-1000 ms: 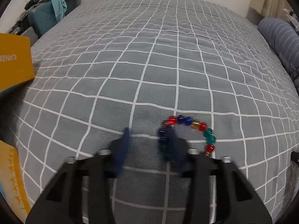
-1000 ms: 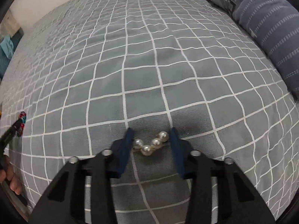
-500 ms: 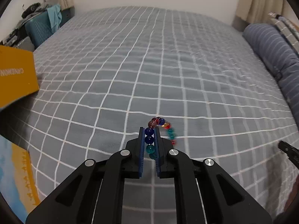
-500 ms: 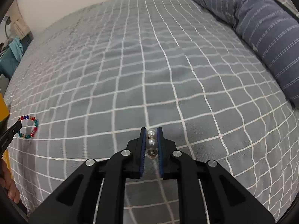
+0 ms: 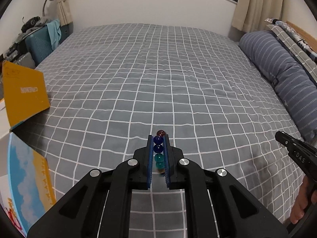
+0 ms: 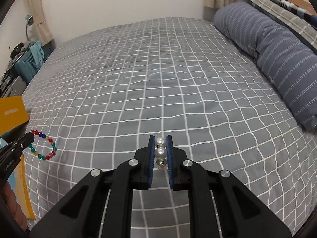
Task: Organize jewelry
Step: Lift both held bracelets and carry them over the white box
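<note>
My left gripper [image 5: 158,138] is shut on a bracelet of coloured beads [image 5: 158,148]; blue, teal and dark red beads sit between its blue pads, above the grey checked bed cover [image 5: 158,79]. In the right wrist view the same coloured bracelet [image 6: 44,146] hangs as a loop from the left gripper's tip [image 6: 29,137] at the far left. My right gripper [image 6: 160,138] is shut on a short string of white pearls [image 6: 160,152], also lifted off the cover. The right gripper's body [image 5: 295,150] shows at the right edge of the left wrist view.
A yellow box lid [image 5: 23,91] stands at the bed's left edge, with a blue and yellow box [image 5: 25,186] nearer me. A striped blue bolster [image 6: 277,49] lies along the right side. A teal suitcase [image 5: 41,43] stands beyond the far left corner.
Both grippers went from open on the bed to shut on their jewelry. Both then rose, lifting the bead bracelet and the pearls off the cover.
</note>
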`<state>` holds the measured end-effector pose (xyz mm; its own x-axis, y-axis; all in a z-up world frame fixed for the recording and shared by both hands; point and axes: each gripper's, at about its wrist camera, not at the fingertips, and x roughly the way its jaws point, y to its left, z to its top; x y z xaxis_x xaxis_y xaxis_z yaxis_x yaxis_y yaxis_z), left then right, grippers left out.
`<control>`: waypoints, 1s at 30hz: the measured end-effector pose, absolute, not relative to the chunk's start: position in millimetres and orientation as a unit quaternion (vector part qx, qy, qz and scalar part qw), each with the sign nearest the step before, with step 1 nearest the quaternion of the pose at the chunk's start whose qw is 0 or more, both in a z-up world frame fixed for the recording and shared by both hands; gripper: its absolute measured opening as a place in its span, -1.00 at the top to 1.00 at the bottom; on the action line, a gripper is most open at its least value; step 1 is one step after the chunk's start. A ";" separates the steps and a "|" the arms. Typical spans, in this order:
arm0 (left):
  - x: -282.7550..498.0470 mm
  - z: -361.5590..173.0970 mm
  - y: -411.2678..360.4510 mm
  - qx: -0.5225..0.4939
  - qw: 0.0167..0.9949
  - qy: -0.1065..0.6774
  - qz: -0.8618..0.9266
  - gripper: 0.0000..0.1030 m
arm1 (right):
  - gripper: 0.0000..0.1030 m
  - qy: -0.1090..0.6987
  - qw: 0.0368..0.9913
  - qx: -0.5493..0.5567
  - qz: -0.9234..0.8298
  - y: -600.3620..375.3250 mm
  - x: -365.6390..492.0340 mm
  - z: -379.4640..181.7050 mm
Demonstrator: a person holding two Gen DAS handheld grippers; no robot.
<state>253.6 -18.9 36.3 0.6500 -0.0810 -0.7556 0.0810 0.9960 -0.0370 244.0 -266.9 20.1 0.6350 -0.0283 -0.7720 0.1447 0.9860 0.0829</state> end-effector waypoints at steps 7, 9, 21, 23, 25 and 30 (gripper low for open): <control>232.8 44.3 -17.3 0.022 0.920 0.391 -0.021 0.83 | 0.79 0.423 0.905 0.032 -0.037 -233.9 234.6 20.4; 228.3 44.1 -16.5 0.021 0.919 0.393 -0.024 0.83 | 0.79 0.420 0.907 0.020 -0.036 -224.5 231.0 20.5; 204.1 53.1 -8.5 0.018 0.921 0.388 -0.024 0.83 | 0.79 0.417 0.908 0.003 -0.032 -205.4 201.7 17.1; 201.6 56.4 -5.2 0.019 0.921 0.388 -0.020 0.82 | 0.79 0.418 0.908 0.008 -0.036 -204.6 197.1 20.4; 199.3 60.0 -0.5 0.018 0.919 0.392 -0.020 0.83 | 0.79 0.415 0.909 0.011 -0.031 -201.3 192.2 25.5; 187.9 74.7 10.7 0.019 0.920 0.390 -0.019 0.82 | 0.79 0.415 0.909 0.016 -0.021 -187.1 181.4 37.3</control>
<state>187.9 10.7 74.7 0.6952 -0.0194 -0.7186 0.0494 0.9986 0.0209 181.4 -187.1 37.3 0.6540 -0.0254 -0.7560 0.0523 0.9986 0.0117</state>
